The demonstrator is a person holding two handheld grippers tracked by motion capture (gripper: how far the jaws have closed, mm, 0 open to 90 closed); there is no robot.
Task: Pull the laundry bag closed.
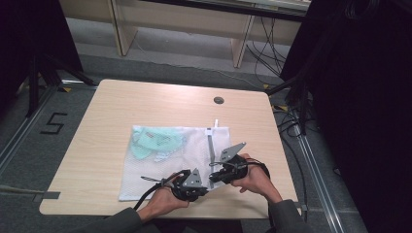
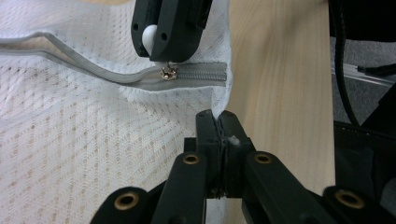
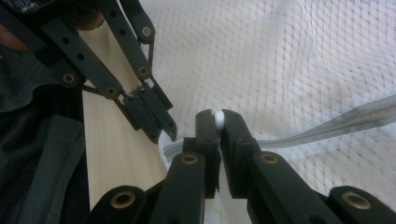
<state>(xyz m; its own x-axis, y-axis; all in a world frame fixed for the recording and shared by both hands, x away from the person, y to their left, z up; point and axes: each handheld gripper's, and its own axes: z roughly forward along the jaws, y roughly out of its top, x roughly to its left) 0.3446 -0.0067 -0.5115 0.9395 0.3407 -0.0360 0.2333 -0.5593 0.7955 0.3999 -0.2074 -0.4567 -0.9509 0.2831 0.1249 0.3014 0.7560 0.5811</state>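
A white mesh laundry bag (image 1: 145, 174) lies flat on the wooden table (image 1: 111, 107) with a pale green garment (image 1: 155, 141) inside it. Its grey zipper (image 2: 201, 74) runs along the bag's right side. My right gripper (image 3: 217, 119) is shut on the white zipper pull (image 3: 218, 116), right at the brass slider (image 2: 168, 73). It appears from above in the left gripper view as the right gripper (image 2: 163, 53). My left gripper (image 2: 217, 116) is shut on the bag's edge (image 2: 223, 100) just beside the zipper's end. Both grippers (image 1: 210, 180) meet at the bag's near right corner.
A round cable hole (image 1: 218, 100) sits near the table's far edge. Black stands and cables (image 1: 296, 97) crowd the floor to the right, and a stand (image 1: 43, 73) rises at the left. The table's front edge (image 1: 145, 213) runs right below my hands.
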